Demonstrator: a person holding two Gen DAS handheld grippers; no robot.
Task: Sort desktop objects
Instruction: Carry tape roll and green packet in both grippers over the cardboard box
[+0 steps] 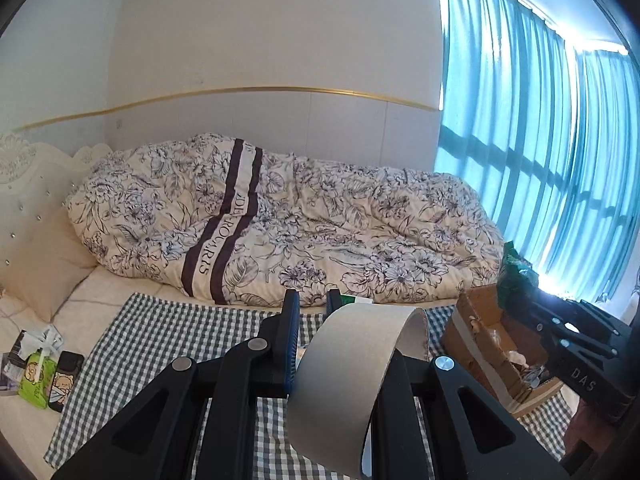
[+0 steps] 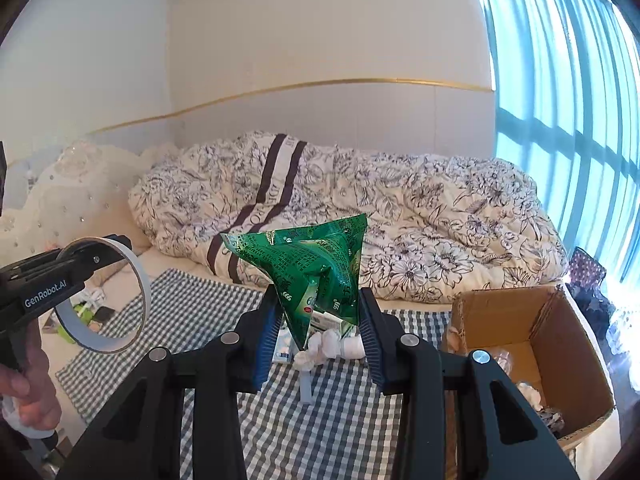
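Observation:
My left gripper (image 1: 312,300) is shut on a grey tape roll (image 1: 352,376) and holds it above the checkered cloth (image 1: 160,344). The same roll (image 2: 120,300) and left gripper (image 2: 100,252) show at the left of the right wrist view. My right gripper (image 2: 320,312) is shut on a crumpled green packet (image 2: 316,268), held up above the cloth (image 2: 200,320). In the left wrist view the right gripper's body appears at the right, with the packet (image 1: 516,268) over the cardboard box (image 1: 492,344). Under the packet lie white crumpled paper (image 2: 332,346), a small carton and a grey stick (image 2: 306,390).
An open cardboard box (image 2: 552,344) with scraps inside stands at the right. A floral quilt (image 1: 280,220) lies behind the cloth. A green tissue pack (image 1: 38,378), a phone case (image 1: 64,380) and papers lie at the left. Blue curtains hang at the right.

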